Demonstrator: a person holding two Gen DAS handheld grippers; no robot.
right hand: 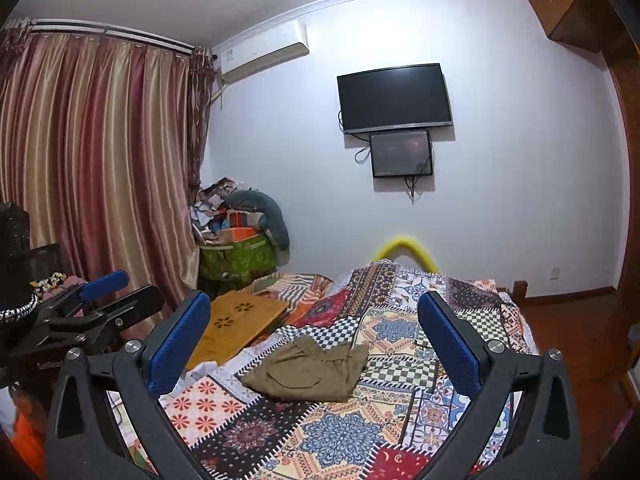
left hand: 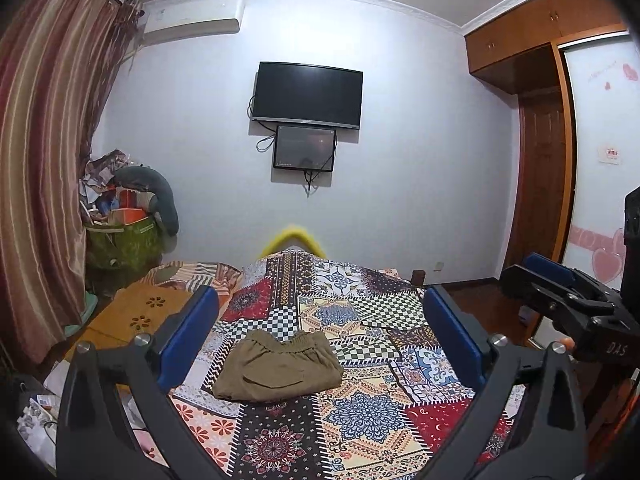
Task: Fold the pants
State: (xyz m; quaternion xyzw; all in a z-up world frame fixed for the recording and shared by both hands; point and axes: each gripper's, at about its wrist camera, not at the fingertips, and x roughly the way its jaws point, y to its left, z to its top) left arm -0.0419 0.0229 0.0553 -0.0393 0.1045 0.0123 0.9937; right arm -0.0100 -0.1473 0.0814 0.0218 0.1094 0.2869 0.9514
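Observation:
Olive-brown pants [left hand: 278,367] lie folded into a compact bundle on the patchwork bedspread [left hand: 360,412], waistband toward the far side. They also show in the right wrist view [right hand: 308,370]. My left gripper [left hand: 320,308] is open and empty, held above and short of the pants. My right gripper [right hand: 314,312] is open and empty, also held back above the bed. The right gripper shows at the right edge of the left wrist view [left hand: 560,284], and the left gripper at the left edge of the right wrist view [right hand: 104,292].
A wooden lap tray [right hand: 236,328] lies on the bed's left side. A green basket of clutter [right hand: 240,256] stands by the striped curtain [right hand: 92,168]. A TV [left hand: 308,94] hangs on the far wall. A wardrobe [left hand: 540,160] is at right.

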